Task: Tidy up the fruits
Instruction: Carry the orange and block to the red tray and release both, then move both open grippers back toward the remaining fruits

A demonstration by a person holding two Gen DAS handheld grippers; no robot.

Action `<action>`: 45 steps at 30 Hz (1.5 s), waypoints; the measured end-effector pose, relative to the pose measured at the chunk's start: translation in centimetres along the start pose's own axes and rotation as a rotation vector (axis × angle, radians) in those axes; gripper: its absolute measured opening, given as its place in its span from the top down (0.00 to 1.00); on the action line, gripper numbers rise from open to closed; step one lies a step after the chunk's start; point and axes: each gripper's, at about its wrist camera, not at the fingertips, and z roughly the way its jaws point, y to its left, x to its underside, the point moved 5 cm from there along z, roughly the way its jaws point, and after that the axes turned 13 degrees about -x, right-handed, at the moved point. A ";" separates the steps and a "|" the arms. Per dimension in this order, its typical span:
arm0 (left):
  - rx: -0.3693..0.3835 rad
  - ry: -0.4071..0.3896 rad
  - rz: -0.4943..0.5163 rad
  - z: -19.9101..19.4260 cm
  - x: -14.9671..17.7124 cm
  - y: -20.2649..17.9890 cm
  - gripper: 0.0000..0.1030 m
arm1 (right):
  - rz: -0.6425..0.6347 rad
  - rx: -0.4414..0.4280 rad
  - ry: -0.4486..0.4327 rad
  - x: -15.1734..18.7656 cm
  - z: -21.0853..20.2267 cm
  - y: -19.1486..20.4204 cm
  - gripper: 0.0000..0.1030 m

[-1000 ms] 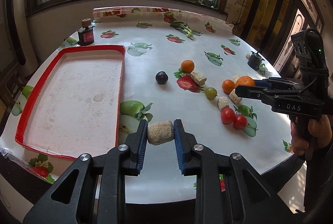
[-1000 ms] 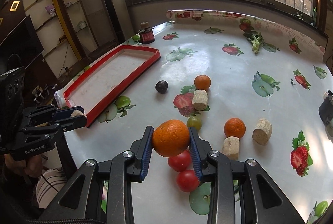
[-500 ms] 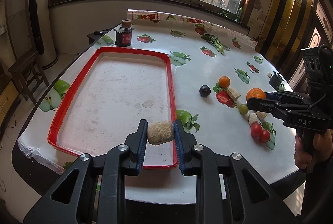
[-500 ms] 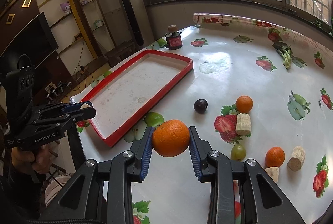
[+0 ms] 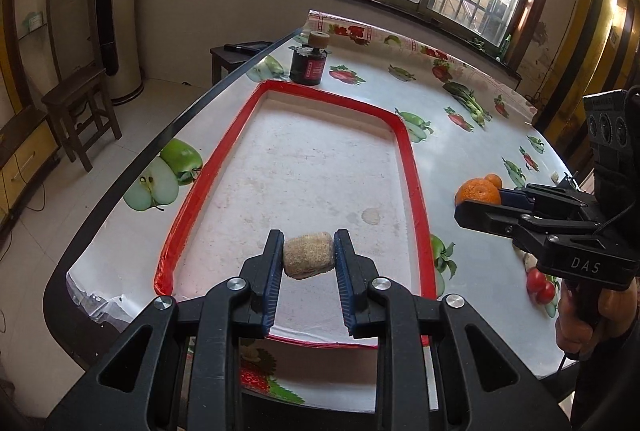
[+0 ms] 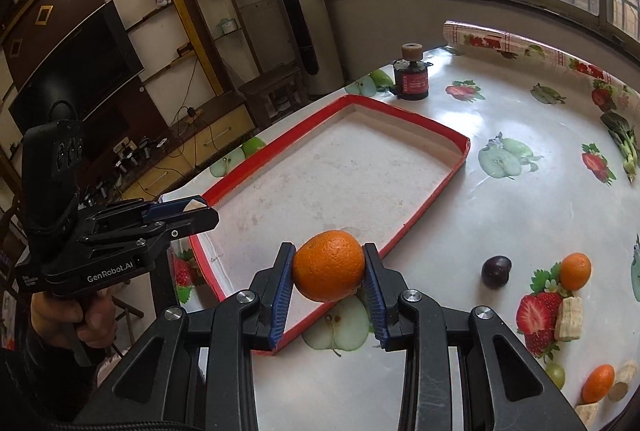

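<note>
My left gripper (image 5: 308,257) is shut on a beige corn-like chunk (image 5: 308,255) and holds it above the near end of the red-rimmed tray (image 5: 412,167). My right gripper (image 6: 329,273) is shut on a large orange (image 6: 329,266) just above the tray's right rim (image 6: 432,199). The right gripper and its orange also show in the left wrist view (image 5: 478,193). The left gripper shows in the right wrist view (image 6: 188,213). On the table lie a dark plum (image 6: 496,271), a small orange (image 6: 575,271) and a beige chunk (image 6: 570,317).
A dark jar with a cork lid (image 5: 310,59) stands beyond the tray's far end. Red tomatoes (image 5: 538,285) lie right of the tray. A green grape (image 6: 555,375), another small orange (image 6: 598,383) and more chunks lie at the right. A wooden stool (image 5: 80,111) stands left of the table.
Both grippers have swung left over the tray with their loads. The left gripper now hangs over the tray's near end; the right has come to its right rim.
</note>
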 end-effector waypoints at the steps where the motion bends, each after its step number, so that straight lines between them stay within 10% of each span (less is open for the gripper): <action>1: -0.004 0.003 -0.003 0.3 -0.1 0.3 0.78 | 0.000 -0.004 0.004 -0.3 0.6 0.1 0.67; 28: -0.092 0.123 0.029 6.7 0.9 1.1 0.76 | -0.015 0.075 0.189 -2.0 12.3 -3.3 0.66; 33: -0.138 0.111 0.031 6.2 0.8 1.3 0.45 | -0.045 0.092 0.168 -2.1 11.7 -2.6 0.48; 45: -0.110 0.042 0.012 2.1 0.1 0.2 0.45 | -0.029 0.096 0.032 -2.2 4.1 -2.1 0.42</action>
